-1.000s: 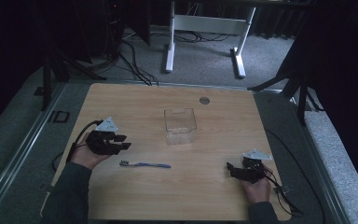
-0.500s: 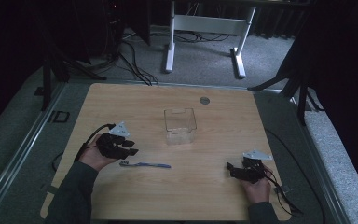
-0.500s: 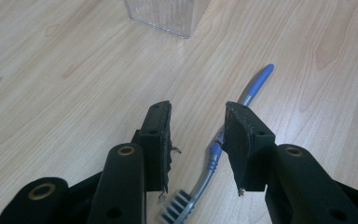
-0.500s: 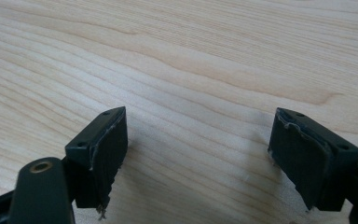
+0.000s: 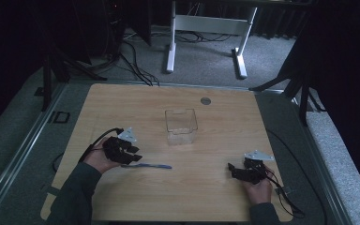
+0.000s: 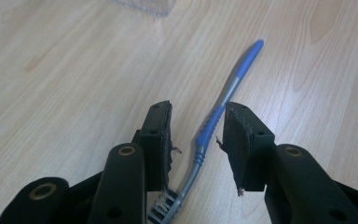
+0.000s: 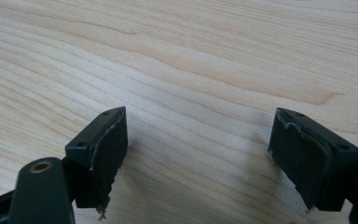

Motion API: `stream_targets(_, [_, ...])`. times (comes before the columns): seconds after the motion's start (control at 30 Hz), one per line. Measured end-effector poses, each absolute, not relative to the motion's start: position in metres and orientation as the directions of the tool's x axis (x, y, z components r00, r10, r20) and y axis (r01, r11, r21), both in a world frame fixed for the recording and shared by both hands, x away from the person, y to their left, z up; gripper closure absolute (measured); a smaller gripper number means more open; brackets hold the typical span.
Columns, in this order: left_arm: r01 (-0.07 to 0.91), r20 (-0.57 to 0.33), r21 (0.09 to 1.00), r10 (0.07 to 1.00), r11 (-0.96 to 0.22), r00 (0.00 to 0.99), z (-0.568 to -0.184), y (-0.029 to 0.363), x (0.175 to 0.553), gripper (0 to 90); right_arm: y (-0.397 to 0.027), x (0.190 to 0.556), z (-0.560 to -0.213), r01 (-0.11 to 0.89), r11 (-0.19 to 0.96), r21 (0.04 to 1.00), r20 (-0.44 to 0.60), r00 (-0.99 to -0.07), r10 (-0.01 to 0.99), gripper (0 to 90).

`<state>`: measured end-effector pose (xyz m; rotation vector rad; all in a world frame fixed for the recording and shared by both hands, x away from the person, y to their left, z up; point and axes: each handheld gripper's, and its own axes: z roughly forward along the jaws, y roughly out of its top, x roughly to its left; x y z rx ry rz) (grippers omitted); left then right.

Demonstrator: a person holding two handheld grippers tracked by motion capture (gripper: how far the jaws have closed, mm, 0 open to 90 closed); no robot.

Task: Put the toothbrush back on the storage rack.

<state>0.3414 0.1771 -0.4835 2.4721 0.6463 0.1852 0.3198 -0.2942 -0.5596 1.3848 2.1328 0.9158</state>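
Observation:
A blue and grey toothbrush (image 5: 151, 165) lies flat on the wooden table (image 5: 215, 117), its bristle end toward the left. My left gripper (image 5: 132, 158) is over that end. In the left gripper view the toothbrush (image 6: 214, 123) runs between the two jaws, with a gap on each side, so the pads do not press it. My left gripper (image 6: 198, 135) is open. My right gripper (image 5: 232, 169) rests low over bare wood at the front right. Its jaws stand wide apart with nothing between them, as the right gripper (image 7: 198, 154) view shows.
A clear plastic box (image 5: 181, 125) stands upright at the table's middle, behind the toothbrush. A small round grey disc (image 5: 206, 100) sits near the far edge. A white desk frame (image 5: 206, 33) and cables lie on the floor beyond the table.
My left gripper has moved right and down from the table's left side to the toothbrush's bristle end. The right gripper has stayed in place.

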Motion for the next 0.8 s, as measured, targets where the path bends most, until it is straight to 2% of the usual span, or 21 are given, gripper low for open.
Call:
stream_targets(0.2, [0.391,-0.001,0.517,0.456,-0.762,0.890,-0.489,0.172,0.341,62.7,-0.294,0.320,-0.560,0.626,0.281,0.727,-0.005,-0.405,0.914,19.2])
stream_targets(0.57, [0.376,-0.006,0.483,0.426,-0.791,0.904,-0.494,0.163,0.340,62.5,-0.294,0.320,-0.560,0.626,0.281,0.727,-0.005,-0.405,0.914,19.2])
stream_targets(0.8, [0.365,-0.006,0.463,0.410,-0.808,0.912,-0.498,0.158,0.339,65.3,-0.294,0.320,-0.560,0.626,0.281,0.727,-0.005,-0.405,0.914,19.1])
